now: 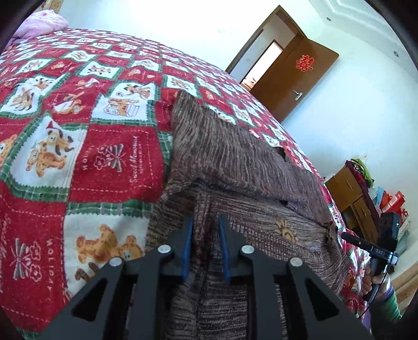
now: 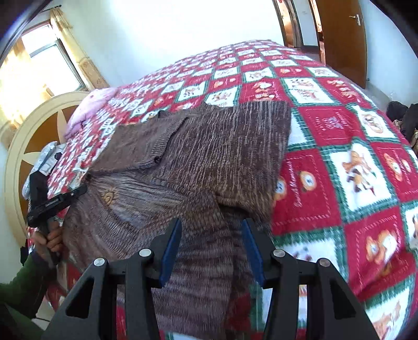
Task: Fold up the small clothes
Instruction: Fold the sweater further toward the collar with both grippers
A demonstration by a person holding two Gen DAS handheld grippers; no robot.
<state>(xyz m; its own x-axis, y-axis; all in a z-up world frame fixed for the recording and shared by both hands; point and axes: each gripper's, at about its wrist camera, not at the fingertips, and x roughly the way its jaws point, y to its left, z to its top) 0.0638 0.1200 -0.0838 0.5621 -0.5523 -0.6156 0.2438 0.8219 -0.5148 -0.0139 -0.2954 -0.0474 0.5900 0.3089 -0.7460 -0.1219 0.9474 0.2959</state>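
Observation:
A brown knitted sweater [image 1: 235, 157] [image 2: 209, 157] with a small sun motif lies partly folded on a red, white and green bear-patterned blanket [image 1: 104, 157] [image 2: 339, 170]. My left gripper [image 1: 205, 219] sits at its near edge, its blue pads a little apart with a ridge of knit between them. From the right wrist view, the left gripper [image 2: 81, 189] meets the sweater's left edge, held by a hand in a green sleeve. My right gripper [image 2: 212, 225] stands open over the sweater's lower part, its pads clear of the cloth. In the left wrist view the right gripper [image 1: 344, 235] is at the sweater's right corner.
A pink pillow [image 1: 44, 23] [image 2: 88, 109] lies by the round headboard [image 2: 34, 136]. A brown door [image 1: 295, 78] [image 2: 342, 39] stands open beyond the bed. A wooden cabinet [image 1: 350, 193] with piled things stands off the bed's side. Dark items [image 2: 402, 115] sit at the far right.

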